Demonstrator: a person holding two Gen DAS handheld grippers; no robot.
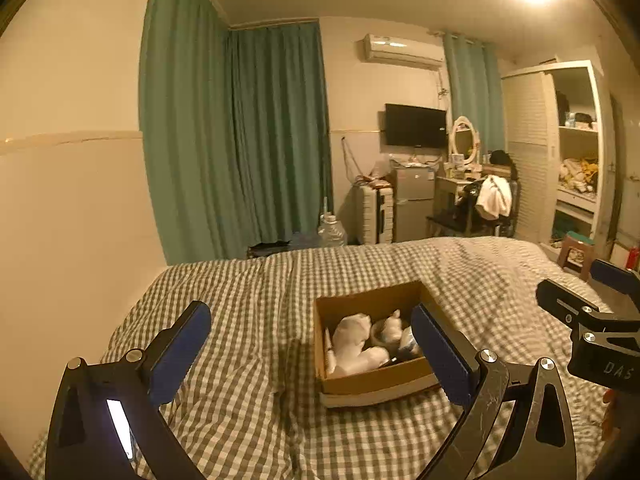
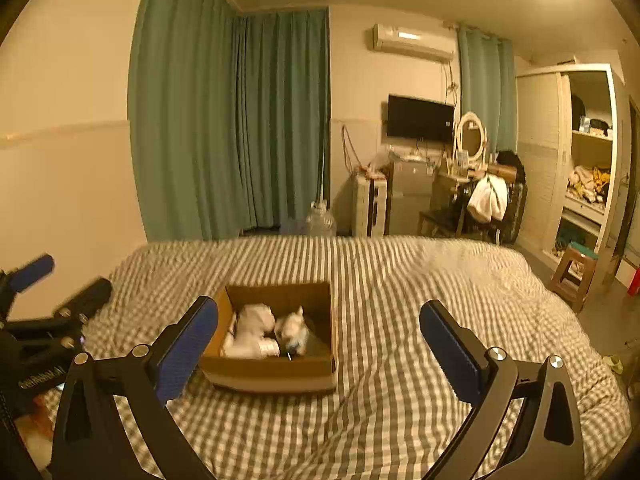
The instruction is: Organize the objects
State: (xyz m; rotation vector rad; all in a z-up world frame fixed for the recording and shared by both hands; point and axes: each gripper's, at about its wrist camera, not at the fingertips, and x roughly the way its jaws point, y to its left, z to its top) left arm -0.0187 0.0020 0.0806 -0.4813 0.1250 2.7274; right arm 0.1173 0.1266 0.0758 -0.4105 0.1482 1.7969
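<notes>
Cardboard box (image 1: 372, 380) on checkered bed (image 1: 240, 320), white stuff inside. Left gripper (image 1: 310, 340) and right gripper (image 2: 318, 332) both spread wide, holding nothing.

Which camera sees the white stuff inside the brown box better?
The left wrist view: the white wrapped bundles in the brown cardboard box look sharp there, though one blue-padded finger covers the box's right corner. The right wrist view shows the whole box, but its contents are blurred.
</notes>
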